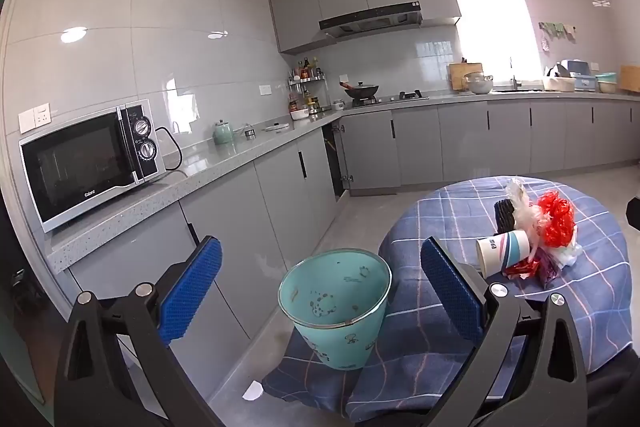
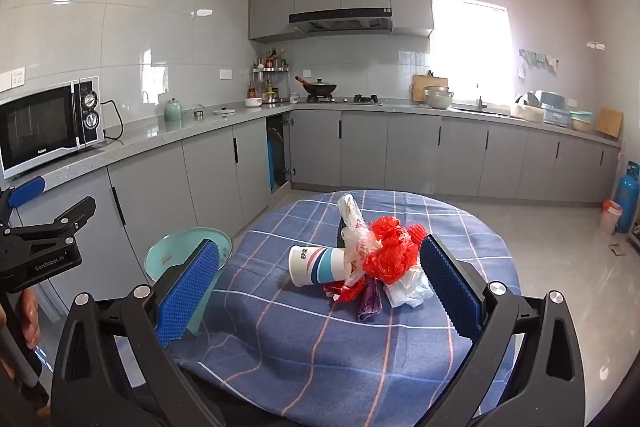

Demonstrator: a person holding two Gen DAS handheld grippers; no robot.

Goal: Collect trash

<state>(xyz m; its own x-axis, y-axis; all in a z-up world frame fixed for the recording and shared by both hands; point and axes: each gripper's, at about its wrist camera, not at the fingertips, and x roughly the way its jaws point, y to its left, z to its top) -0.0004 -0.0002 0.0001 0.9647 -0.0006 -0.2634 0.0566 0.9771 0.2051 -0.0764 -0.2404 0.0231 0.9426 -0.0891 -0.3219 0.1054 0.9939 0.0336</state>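
Note:
A pile of trash lies on the round table with the blue checked cloth (image 2: 320,347). In it are a paper cup (image 2: 318,265) on its side, a red plastic bag (image 2: 390,251), a clear bag (image 2: 352,215), white plastic (image 2: 408,289) and a purple wrapper (image 2: 370,301). My right gripper (image 2: 320,245) is open just short of the pile, which shows between its blue pads. A teal bin (image 1: 334,303) stands upright at the table's left edge. My left gripper (image 1: 320,251) is open in front of the bin, holding nothing. The cup (image 1: 504,251) and red bag (image 1: 556,221) lie to its right.
A grey counter (image 1: 224,167) with a microwave (image 1: 88,163) runs along the left wall and the back. A corner cabinet door (image 2: 276,155) is open. A blue gas cylinder (image 2: 626,193) and a small pail (image 2: 610,217) stand on the floor at the right. A hand (image 2: 30,319) holds the left gripper.

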